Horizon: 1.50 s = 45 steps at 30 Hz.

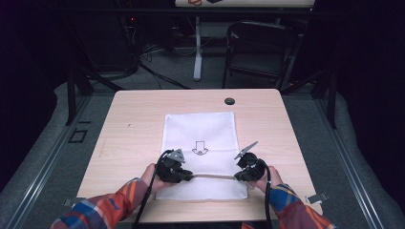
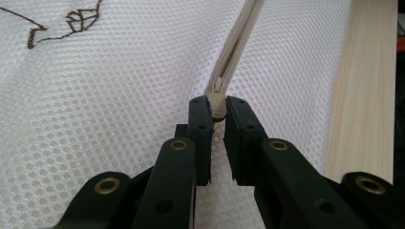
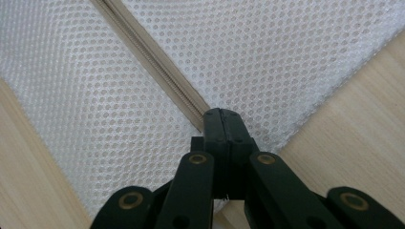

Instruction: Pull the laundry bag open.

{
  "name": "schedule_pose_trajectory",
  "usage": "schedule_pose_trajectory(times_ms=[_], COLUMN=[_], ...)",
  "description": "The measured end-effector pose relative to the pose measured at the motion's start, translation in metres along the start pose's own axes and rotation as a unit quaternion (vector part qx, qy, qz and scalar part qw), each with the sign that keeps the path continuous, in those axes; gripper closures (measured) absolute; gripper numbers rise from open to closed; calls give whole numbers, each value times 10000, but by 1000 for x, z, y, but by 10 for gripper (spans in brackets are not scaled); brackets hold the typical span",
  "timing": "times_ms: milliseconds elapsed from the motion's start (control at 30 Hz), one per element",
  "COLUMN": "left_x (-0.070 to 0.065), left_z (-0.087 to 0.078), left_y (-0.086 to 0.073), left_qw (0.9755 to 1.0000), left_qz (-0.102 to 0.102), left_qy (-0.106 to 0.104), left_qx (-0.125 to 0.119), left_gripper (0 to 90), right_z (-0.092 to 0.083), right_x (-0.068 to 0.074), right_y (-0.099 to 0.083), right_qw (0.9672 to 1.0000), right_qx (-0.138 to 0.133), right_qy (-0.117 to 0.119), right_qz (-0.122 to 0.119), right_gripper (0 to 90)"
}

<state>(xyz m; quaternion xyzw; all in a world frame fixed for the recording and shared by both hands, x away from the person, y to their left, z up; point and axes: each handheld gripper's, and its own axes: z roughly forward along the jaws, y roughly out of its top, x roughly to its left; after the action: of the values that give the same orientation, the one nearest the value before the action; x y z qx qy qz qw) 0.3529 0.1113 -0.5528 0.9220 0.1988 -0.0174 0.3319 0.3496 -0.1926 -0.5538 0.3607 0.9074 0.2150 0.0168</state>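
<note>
— Looking at the table (image 1: 143, 109), where does the job stand?

— A white mesh bag (image 1: 200, 129) lies flat in the middle, its near end close to the near edge. A beige zipper (image 1: 213, 176) runs across that near end, and both tongs are on it.

— What does each one hold?

— In its own view, the left gripper (image 2: 218, 106) has its jaws pinched on the small beige zipper pull (image 2: 218, 101), so it is grasping the pull. The right gripper (image 3: 223, 125) is clenched at the other end of the zipper, near the bag's near right corner; its jaws meet with no gap, seemingly nipping the fabric or tape there, though what lies between them is hidden.

— Is the zipper open or closed?

— From the left gripper view, the two rows ahead of the pull lie together, and the right gripper view shows a closed line of teeth. So I judge the stretch between the grippers to be zipped.

— What is left, then?

— The grips look done: one end anchored, the pull caught. Drawing the pull along the zipper appears hardly begun.
</note>
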Motion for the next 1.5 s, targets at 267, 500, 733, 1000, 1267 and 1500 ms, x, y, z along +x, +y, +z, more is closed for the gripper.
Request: schedule_pose_trajectory(times_ms=[267, 500, 733, 1000, 1267, 1500], left_x=[2, 4, 9, 11, 13, 27], left_z=[1, -3, -16, -21, -26, -52], left_y=[-3, -7, -23, -28, -33, -63], left_qw=[10000, 9998, 9995, 9995, 9988, 9953], left_qz=[7, -29, -178, -241, -302, -734], left_qy=[-69, 99, 185, 138, 294, 558], left_qx=[16, 145, 179, 159, 241, 283], left_gripper=[816, 816, 815, 816, 816, 816], right_z=[0, 0, 1, 0, 0, -1], right_x=[0, 1, 1, 0, 1, -1], right_y=[0, -1, 0, 0, 0, 0], right_qw=[10000, 10000, 10000, 10000, 10000, 9999], right_qx=[14, -23, -5, 19, 12, 83], right_qy=[-12, -13, -29, -9, -33, -85], right_qz=[2, 35, 22, -24, -17, -29], right_gripper=[900, 900, 900, 900, 900, 900])
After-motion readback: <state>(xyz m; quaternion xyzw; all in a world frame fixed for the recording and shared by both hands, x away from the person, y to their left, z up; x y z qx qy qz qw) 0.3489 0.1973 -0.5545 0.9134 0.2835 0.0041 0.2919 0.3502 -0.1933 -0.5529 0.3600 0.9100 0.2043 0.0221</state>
